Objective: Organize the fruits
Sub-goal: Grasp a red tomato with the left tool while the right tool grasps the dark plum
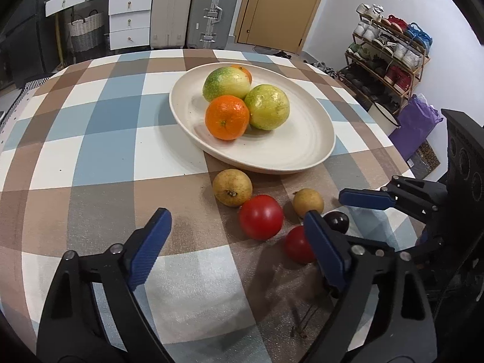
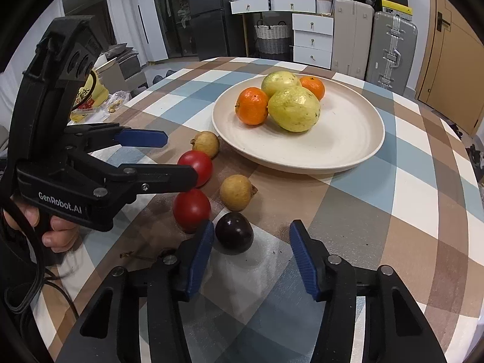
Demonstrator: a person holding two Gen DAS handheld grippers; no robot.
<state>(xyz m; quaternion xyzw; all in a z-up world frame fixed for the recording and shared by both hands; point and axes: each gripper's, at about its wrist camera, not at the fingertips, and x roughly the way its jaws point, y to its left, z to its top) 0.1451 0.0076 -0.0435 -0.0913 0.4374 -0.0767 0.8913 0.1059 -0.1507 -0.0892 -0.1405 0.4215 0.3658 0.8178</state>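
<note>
The left gripper hangs low over the table with its blue fingers spread wide and nothing between them. The right gripper is also spread wide and empty, its left finger just beside a dark plum lying at about 11 o'clock from its tips.

Loose fruit crowds the cloth between the two tools: two red tomatoes, one behind the other, and two small yellow-brown fruits, one near the plate's edge and one beside the plum. In the right wrist view the left tool's black arm crosses in front of the farther tomato.

At 12 o'clock sits a cream plate holding two oranges and two green-yellow fruits, all pressed together in a cluster on its far half.

The table is round, covered in a checked cloth of blue, brown and white. Beyond it stand white drawers, two suitcases, a woven basket, a wooden door and a shoe rack at 2 o'clock.
</note>
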